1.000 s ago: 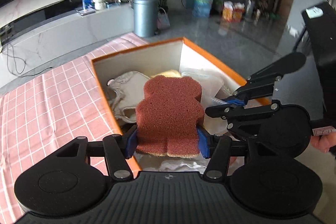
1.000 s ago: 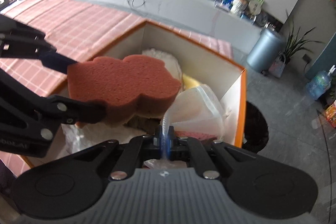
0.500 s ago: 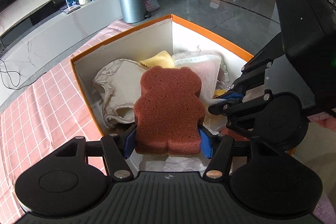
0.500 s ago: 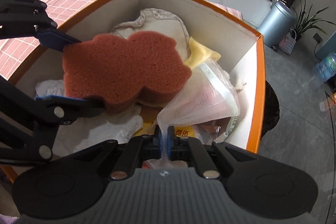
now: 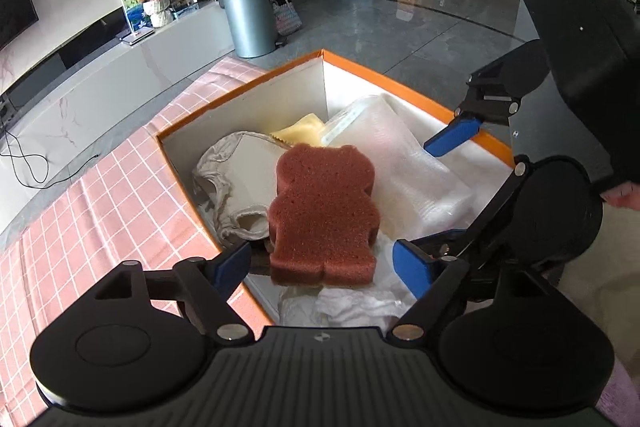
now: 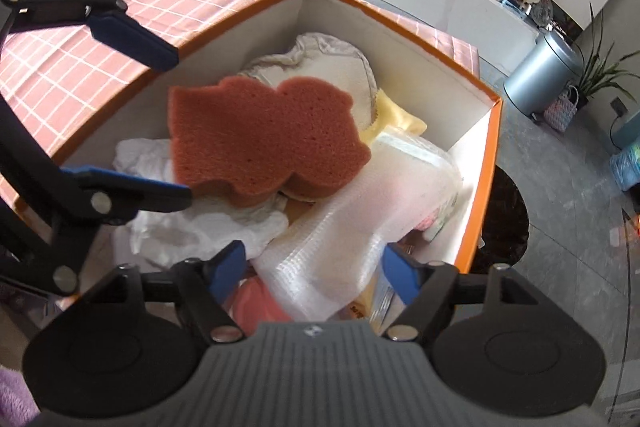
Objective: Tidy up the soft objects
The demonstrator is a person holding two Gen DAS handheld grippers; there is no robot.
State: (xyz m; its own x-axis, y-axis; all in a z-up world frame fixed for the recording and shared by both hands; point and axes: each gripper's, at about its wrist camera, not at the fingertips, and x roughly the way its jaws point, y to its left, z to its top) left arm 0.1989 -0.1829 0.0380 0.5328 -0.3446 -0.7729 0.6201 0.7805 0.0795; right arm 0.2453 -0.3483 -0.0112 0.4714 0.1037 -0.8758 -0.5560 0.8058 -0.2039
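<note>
The pink checked tablecloth covered the table, and on it stood the orange-rimmed box, open at the top and packed with soft goods. Within the box, a beige cloth lay toward the nine o'clock side as seen from the left wrist view, and a clear bubble-wrap packet lay toward three o'clock, with a yellow cloth showing at twelve o'clock behind them. A crumpled white cloth sat low in the box at the near side.

The brown bear-shaped sponge rested on top of this pile, near the middle of the box, leaning on the beige cloth and the packet. The left gripper hung over the box with its jaws opening; the sponge stood between the blue pads but clear of both, so it was released. The right gripper was likewise over the box at the three o'clock side, its jaws opening, with a corner of the bubble-wrap packet lying between the pads and no pad pressing on it.
</note>
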